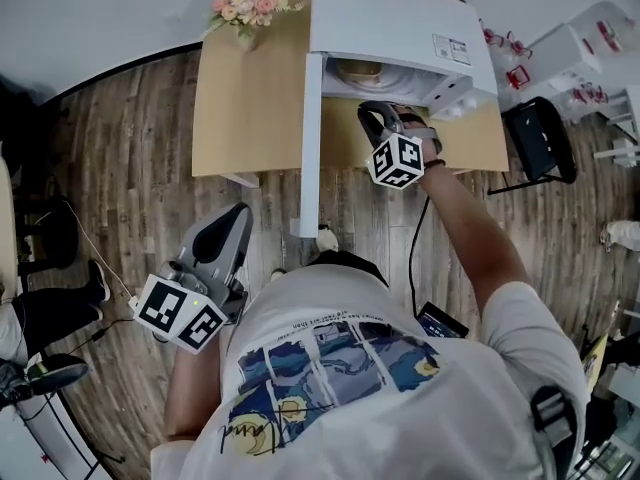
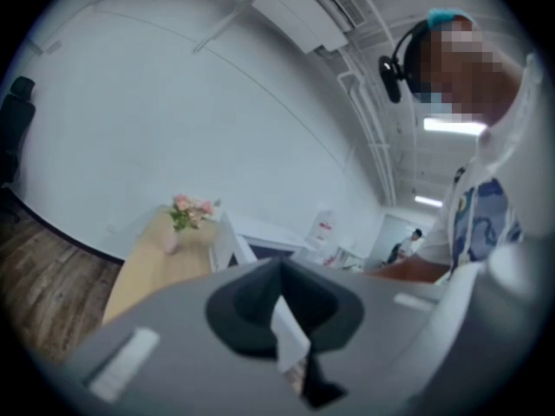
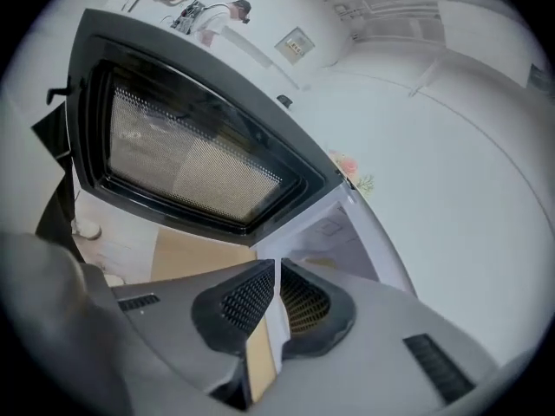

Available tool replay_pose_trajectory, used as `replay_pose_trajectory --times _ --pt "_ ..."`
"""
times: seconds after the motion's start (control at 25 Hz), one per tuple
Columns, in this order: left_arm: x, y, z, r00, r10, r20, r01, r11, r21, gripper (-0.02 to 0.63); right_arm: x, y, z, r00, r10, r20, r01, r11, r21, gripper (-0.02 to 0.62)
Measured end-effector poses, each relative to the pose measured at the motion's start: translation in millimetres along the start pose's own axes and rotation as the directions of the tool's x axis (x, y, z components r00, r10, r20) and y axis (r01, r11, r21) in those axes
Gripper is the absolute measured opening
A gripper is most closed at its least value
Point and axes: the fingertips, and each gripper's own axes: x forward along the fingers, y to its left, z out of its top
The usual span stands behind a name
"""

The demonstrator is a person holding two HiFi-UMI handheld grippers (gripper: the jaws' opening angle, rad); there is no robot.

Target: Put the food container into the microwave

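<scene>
The white microwave [image 1: 400,18] stands on a wooden table [image 1: 240,118], its door [image 1: 311,148] swung wide open toward me. Inside the cavity a pale, tan-topped food container [image 1: 358,69] rests on the floor of the oven. My right gripper [image 1: 374,108] hovers just in front of the opening, jaws shut with nothing between them. In the right gripper view the jaws [image 3: 277,267] point past the door's mesh window [image 3: 191,163]. My left gripper [image 1: 240,216] hangs low at the left, away from the table, shut and empty [image 2: 279,267].
A vase of pink flowers [image 1: 250,8] sits at the table's far left corner. A black chair [image 1: 540,138] and white equipment [image 1: 580,48] stand to the right. The floor is wood planks [image 1: 120,168]. Another person [image 2: 401,250] stands far off.
</scene>
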Motion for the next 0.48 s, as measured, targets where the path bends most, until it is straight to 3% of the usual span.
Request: replay_pose_trajectory --times 0.48 --pt "-55.5 -16.5 -22.1 0.997 -0.080 0.004 0.080 0.996 0.028 0.008 -85.3 60.6 42.3 1.000 0.021 0.001 -0.021 0.974 0.225 0.009"
